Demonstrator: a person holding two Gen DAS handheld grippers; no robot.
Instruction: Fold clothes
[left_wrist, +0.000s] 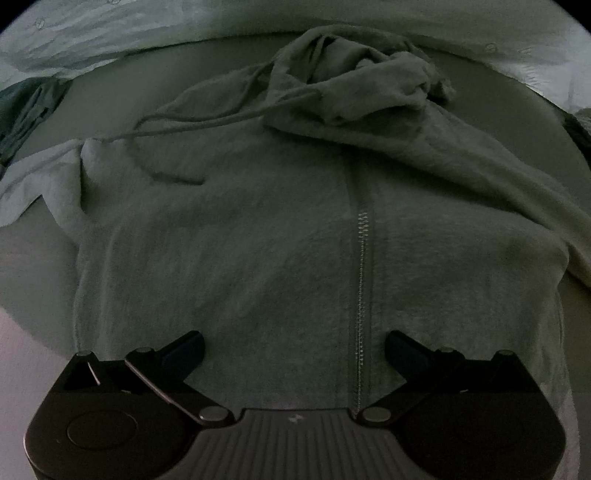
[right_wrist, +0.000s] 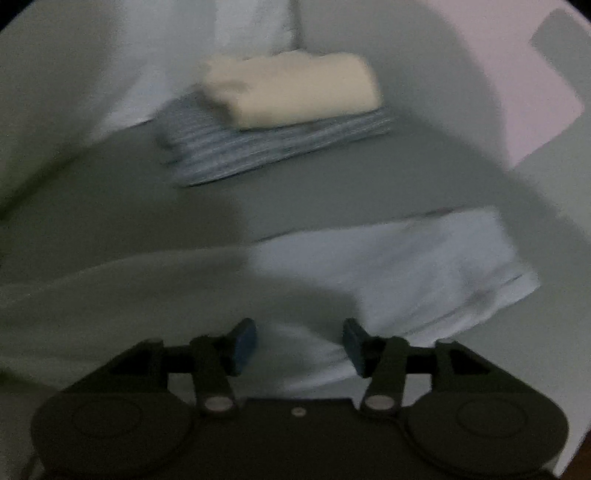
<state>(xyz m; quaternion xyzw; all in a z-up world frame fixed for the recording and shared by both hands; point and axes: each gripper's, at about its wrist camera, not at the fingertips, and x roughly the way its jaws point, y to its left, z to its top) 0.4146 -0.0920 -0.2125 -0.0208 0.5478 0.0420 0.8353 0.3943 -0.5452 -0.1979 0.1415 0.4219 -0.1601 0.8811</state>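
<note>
Left wrist view shows the grey zip-up hoodie (left_wrist: 258, 240) spread flat on the bench (left_wrist: 33, 273), front side up, its zipper (left_wrist: 361, 295) running straight away from me and closed along the length I can see. Its hood (left_wrist: 354, 85) is bunched at the far end, and a drawstring (left_wrist: 207, 123) trails across the chest toward the left. One sleeve (left_wrist: 498, 177) is folded in across the right shoulder. My left tongs (left_wrist: 294, 349) hang just over the hem with jaws spread wide — released, nothing between them.

Right wrist view is blurred. My right tongs (right_wrist: 299, 339) are also released, jaws apart and empty, above a pale garment (right_wrist: 388, 273) lying on the bench beside more grey fabric (right_wrist: 110, 295). Farther off sits a small stack — a cream folded piece (right_wrist: 295, 88) on top of a blue striped folded piece (right_wrist: 258, 147). White cloth (right_wrist: 229, 44) lies behind the stack.
</note>
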